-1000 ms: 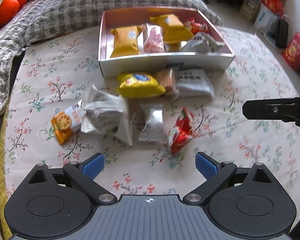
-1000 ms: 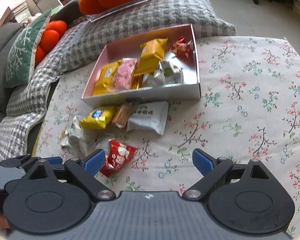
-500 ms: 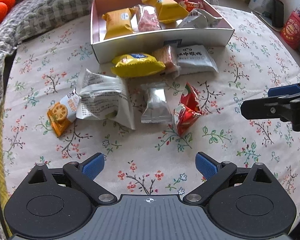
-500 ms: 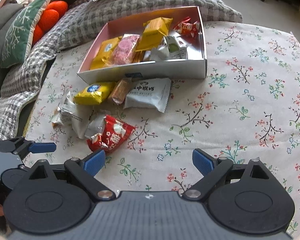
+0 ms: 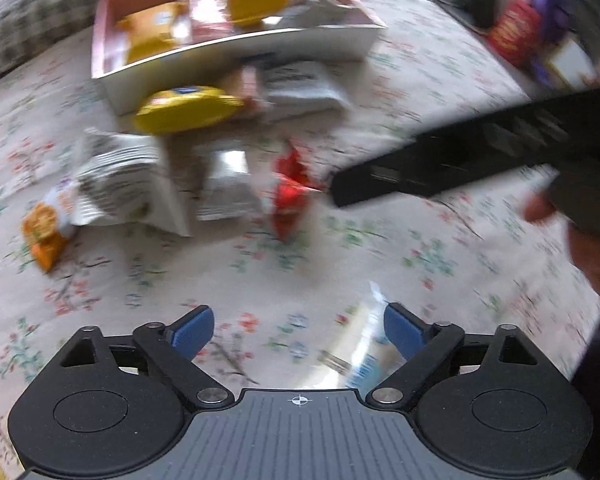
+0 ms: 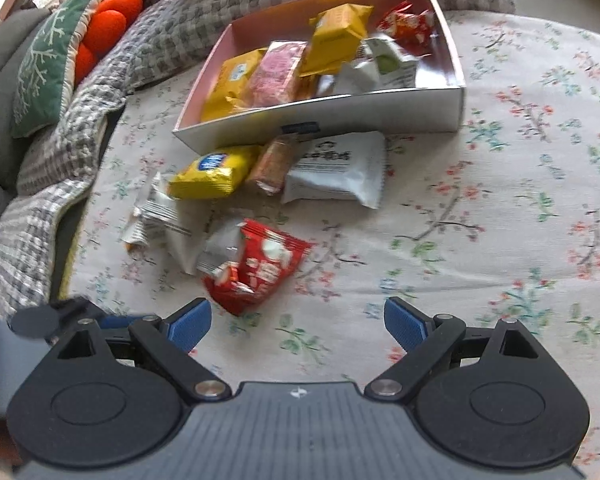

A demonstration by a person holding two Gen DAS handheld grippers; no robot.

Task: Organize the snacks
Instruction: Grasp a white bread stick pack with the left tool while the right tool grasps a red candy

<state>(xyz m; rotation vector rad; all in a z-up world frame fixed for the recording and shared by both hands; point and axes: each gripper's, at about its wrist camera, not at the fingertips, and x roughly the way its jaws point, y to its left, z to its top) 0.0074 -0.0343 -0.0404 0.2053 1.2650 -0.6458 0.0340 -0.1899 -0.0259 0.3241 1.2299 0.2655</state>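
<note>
— Where is the crinkled red foil snack packet?
— Frame centre, just above the right gripper, fingers spread, empty.
— And the left gripper?
— Spread too; only its blurred view shows a clear plastic wrapper at lower centre.

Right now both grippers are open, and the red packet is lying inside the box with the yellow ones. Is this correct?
Not quite. The red packet nearest the right gripper lies on the floral cloth, outside the box, as the right wrist view shows. A different, smaller red packet is in the box. Both grippers are open, left gripper too.
</note>
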